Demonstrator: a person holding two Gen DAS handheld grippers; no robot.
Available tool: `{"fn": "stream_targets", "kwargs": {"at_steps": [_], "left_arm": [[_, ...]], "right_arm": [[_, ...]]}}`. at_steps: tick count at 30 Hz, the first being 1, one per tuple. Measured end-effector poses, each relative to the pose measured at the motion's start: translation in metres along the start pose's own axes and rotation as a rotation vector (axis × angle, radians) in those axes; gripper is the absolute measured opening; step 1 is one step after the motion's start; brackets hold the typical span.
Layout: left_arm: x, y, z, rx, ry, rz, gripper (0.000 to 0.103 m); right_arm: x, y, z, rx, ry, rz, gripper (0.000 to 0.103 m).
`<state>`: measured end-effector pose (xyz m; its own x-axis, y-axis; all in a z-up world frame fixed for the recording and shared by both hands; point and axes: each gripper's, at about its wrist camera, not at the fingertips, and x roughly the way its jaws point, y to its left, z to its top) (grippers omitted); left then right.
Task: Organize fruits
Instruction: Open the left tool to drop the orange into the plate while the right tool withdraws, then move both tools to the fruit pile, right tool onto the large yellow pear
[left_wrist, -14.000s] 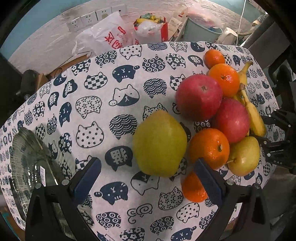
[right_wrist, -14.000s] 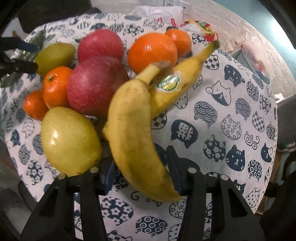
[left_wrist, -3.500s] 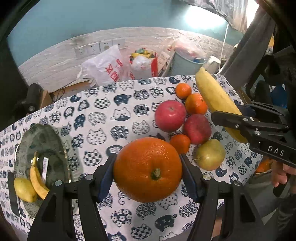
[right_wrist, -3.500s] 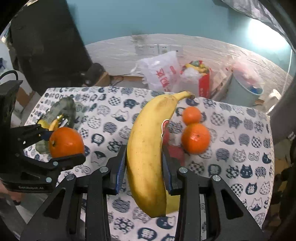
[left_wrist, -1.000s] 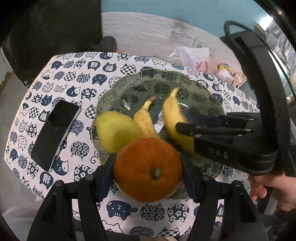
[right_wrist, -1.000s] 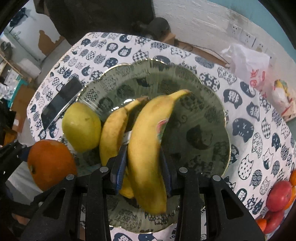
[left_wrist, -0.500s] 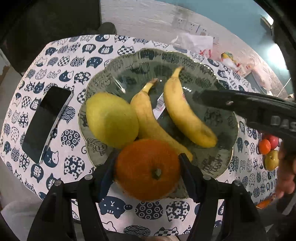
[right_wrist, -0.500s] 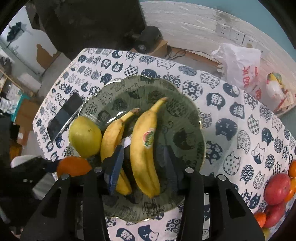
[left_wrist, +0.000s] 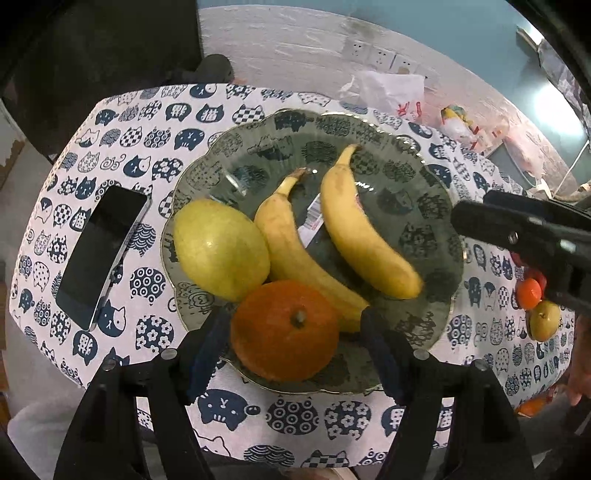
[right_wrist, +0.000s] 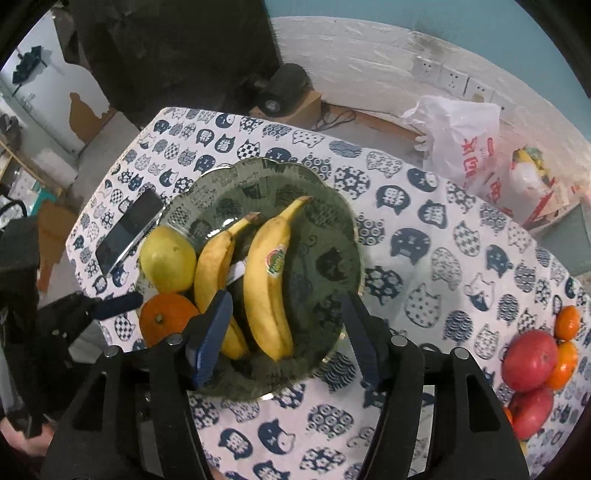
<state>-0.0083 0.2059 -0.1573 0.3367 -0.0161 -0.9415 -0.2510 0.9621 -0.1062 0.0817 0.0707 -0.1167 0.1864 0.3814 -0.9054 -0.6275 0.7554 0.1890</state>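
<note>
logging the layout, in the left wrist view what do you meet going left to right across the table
phone → pear → left banana → right banana → small orange, near the table's right edge

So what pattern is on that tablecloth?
Navy and white cat faces on the tablecloth, clearest in the right wrist view.

On glass plate (right_wrist: 332, 221): 2 bananas (right_wrist: 269, 280), 1 pear (right_wrist: 168, 262), 1 orange (right_wrist: 166, 319). Off plate: 2 apples (right_wrist: 530, 360), 1 phone (left_wrist: 99, 251).
</note>
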Motion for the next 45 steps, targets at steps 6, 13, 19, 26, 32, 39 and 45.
{"fn": "stream_targets", "kwargs": {"at_steps": [6, 13, 19, 26, 32, 39, 45], "left_arm": [[-0.012, -0.021, 0.001, 0.042, -0.025, 0.003, 0.08], [-0.022, -0.055, 0.001, 0.106, -0.037, -0.019, 0.08], [-0.031, -0.091, 0.0, 0.18, -0.05, -0.035, 0.082], [-0.034, -0.136, -0.003, 0.283, -0.051, -0.048, 0.086], [-0.036, -0.168, -0.01, 0.359, -0.057, -0.048, 0.087], [-0.035, -0.198, -0.017, 0.421, -0.05, -0.055, 0.087], [-0.028, -0.223, -0.02, 0.462, -0.025, -0.083, 0.087]], "right_arm": [[-0.02, -0.009, -0.016, -0.027, -0.01, -0.055, 0.07], [-0.046, -0.028, -0.038, -0.043, -0.022, -0.128, 0.075], [-0.069, -0.052, -0.059, -0.025, -0.031, -0.165, 0.077], [-0.094, -0.084, -0.083, 0.032, -0.043, -0.187, 0.08], [-0.11, -0.114, -0.104, 0.093, -0.044, -0.21, 0.08], [-0.123, -0.149, -0.127, 0.157, -0.039, -0.227, 0.081], [-0.125, -0.184, -0.152, 0.232, -0.003, -0.234, 0.081]]}}
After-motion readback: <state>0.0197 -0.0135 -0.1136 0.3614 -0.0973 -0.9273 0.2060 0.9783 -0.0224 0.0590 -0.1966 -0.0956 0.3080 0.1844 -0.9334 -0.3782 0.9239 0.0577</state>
